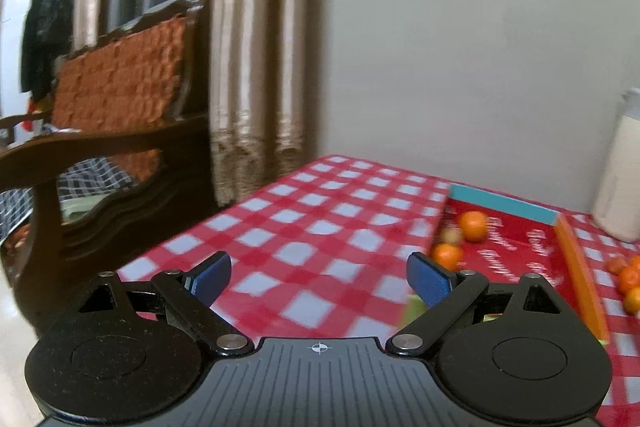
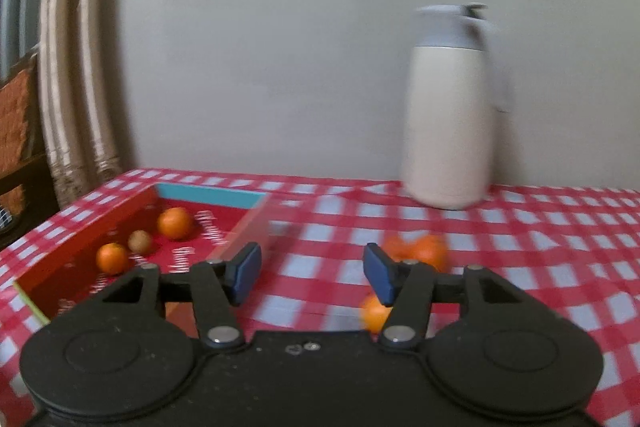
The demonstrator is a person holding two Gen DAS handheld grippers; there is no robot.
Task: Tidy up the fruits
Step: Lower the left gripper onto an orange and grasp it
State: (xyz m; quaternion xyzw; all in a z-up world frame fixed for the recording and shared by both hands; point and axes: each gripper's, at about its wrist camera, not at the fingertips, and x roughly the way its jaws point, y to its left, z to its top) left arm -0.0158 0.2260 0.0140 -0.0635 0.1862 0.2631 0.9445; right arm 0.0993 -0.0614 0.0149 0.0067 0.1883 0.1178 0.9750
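Note:
A shallow red box (image 1: 516, 247) (image 2: 80, 259) with a teal far wall lies on the checked tablecloth. Inside it sit two oranges (image 1: 473, 225) (image 2: 174, 223), (image 1: 446, 255) (image 2: 112, 258) and a small brownish fruit (image 2: 140, 241). Loose oranges (image 2: 424, 251) (image 1: 628, 277) lie on the cloth right of the box, one more (image 2: 374, 313) close under my right gripper. My left gripper (image 1: 319, 277) hovers wide open over the cloth left of the box, nothing between its blue pads. My right gripper (image 2: 312, 273) is open and empty, just right of the box.
A tall cream thermos jug (image 2: 450, 115) (image 1: 620, 179) stands at the back right against the wall. A wooden bench (image 1: 100, 147) with an orange cushion and beige curtains (image 1: 248, 67) lie beyond the table's left edge. Bare checked cloth (image 1: 304, 227) stretches left of the box.

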